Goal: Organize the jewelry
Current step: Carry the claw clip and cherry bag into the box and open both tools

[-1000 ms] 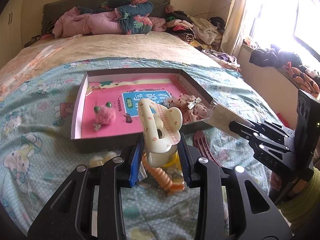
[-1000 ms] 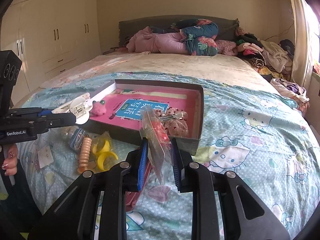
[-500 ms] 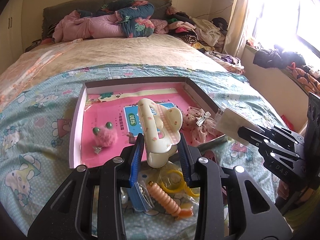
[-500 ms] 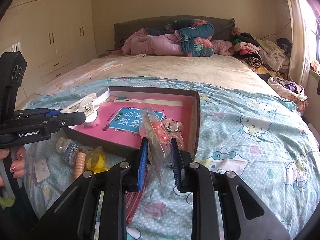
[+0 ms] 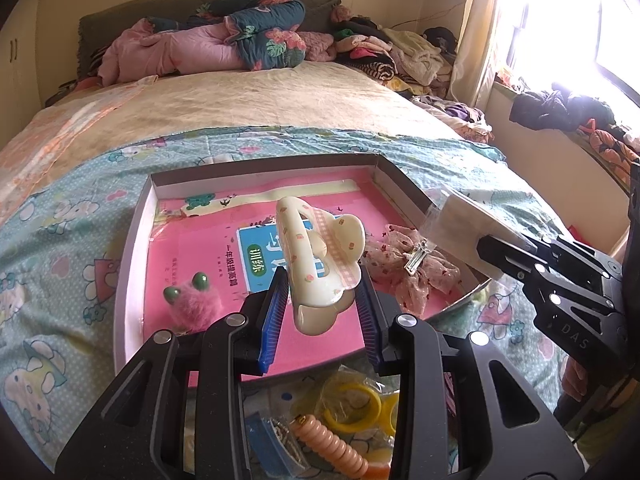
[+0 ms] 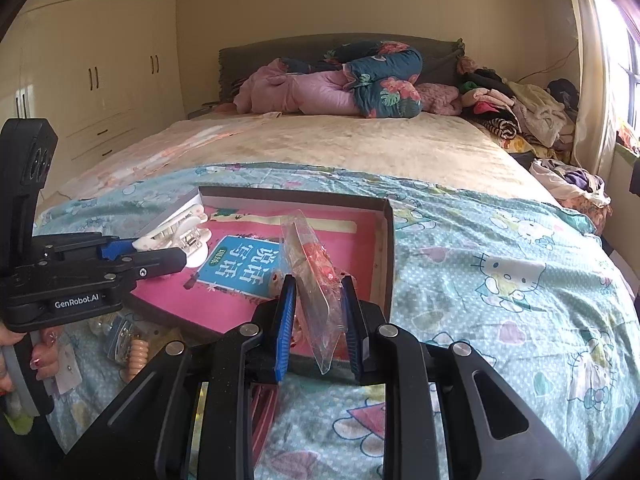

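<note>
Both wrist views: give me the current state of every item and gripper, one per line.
left gripper: shut on cream hair claw, held over the box.
right gripper: shut on clear packet.
box: open, on the bed.
pink pom-pom clip: lying inside the box.
lace bow clip: lying inside the box.
yellow rings: bagged, outside the box.
peach coil tie: outside the box.

Daylight from window [image 5: 608,40] blown out at right; fisheye-bent edges, dark corners, sharp focus

We're in a home bedroom. There's a bed [image 6: 360,152] with piled quilts [image 6: 340,84], plus built-in wardrobes [image 6: 92,76] and heaped clothes [image 6: 520,108].
</note>
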